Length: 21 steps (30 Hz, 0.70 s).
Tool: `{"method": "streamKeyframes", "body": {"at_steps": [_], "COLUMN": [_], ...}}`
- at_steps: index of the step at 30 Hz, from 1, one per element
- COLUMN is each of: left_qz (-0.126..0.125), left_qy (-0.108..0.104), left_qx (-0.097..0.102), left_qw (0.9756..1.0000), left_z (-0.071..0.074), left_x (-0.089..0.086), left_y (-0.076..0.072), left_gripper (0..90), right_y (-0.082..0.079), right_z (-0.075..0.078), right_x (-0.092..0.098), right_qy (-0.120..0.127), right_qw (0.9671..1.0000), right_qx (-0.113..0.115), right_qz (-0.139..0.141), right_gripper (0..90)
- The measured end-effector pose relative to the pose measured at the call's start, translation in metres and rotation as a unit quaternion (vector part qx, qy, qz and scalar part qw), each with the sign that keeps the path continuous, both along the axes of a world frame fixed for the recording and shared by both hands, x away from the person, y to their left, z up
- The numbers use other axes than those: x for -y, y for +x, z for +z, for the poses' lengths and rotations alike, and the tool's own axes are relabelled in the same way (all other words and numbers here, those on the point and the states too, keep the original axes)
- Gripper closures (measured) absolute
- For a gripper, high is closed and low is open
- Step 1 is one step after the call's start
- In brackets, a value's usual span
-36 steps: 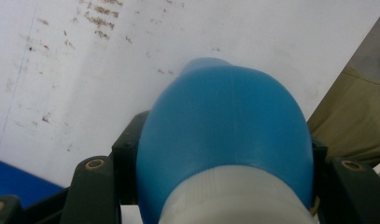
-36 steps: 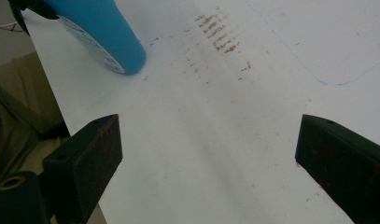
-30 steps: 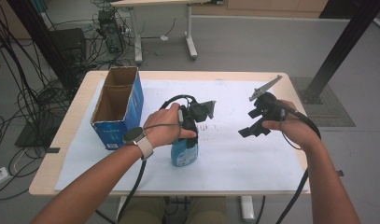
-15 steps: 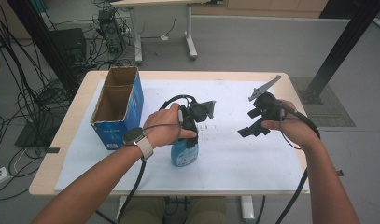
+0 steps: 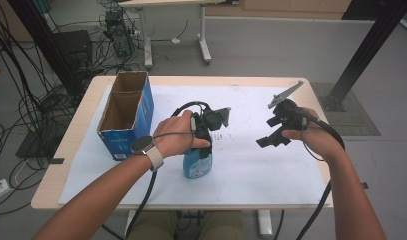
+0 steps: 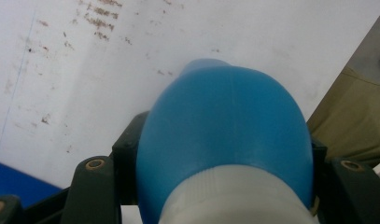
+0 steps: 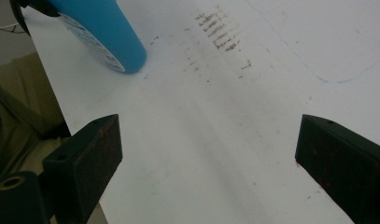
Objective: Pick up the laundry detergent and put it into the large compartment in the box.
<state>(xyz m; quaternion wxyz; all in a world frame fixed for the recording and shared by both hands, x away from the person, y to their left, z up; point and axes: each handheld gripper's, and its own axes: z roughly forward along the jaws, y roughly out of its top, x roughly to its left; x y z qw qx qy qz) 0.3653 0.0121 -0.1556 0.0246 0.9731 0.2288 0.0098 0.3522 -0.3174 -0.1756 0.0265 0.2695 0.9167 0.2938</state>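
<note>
The left gripper [image 5: 203, 145] was clamped on the blue bottle [image 5: 196, 162], its jaws pressing either side of the neck just under the white collar [image 6: 234, 198], as the left gripper view showed from above. The right gripper [image 5: 271, 140] hung with its jaws wide apart and nothing between them, off to the right of the bottle and well clear of it, over the white sheet [image 5: 251, 165] that covers the table [image 5: 71, 150].

The bottle stood upright on that sheet near the person's edge of the table, roughly at the middle, with the left hand [image 5: 176, 140] above it. It looked like smooth moulded plastic: stiff enough to take a firm squeeze, not fragile, but probably slick on its rounded shoulder, so the narrow neck below the collar seemed the safest place to hold, where the jaws could not slide upward. How full it was could not be told, so its weight stayed a guess; a full one would likely swing under a neck grip.

Counted: one bottle, two grippers, one open cardboard box [image 5: 126, 115] with blue sides standing at the left of the sheet, well apart from the bottle, and one table
</note>
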Motion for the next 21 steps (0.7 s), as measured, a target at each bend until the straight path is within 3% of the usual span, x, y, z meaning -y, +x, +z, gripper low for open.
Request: {"method": "streamKeyframes", "body": {"at_steps": [13, 21], "left_qz": [0.008, 0.027], "left_qy": [-0.010, -0.011], "left_qx": [-0.003, -0.005], "left_qw": [0.9999, 0.9996], "left_z": [0.003, 0.020], "left_x": [0.000, 0.001], "left_y": [-0.001, -0.005], "left_gripper": [38.6, 38.5], "right_y": [-0.002, -0.007], "right_z": [0.001, 0.004], "right_x": [0.001, 0.005], "right_qy": [-0.001, -0.001], "right_qw": [1.0000, 1.0000], "right_qx": [-0.001, 0.003], "right_qz": [-0.002, -0.008], "right_gripper": [7.2, 7.2]}}
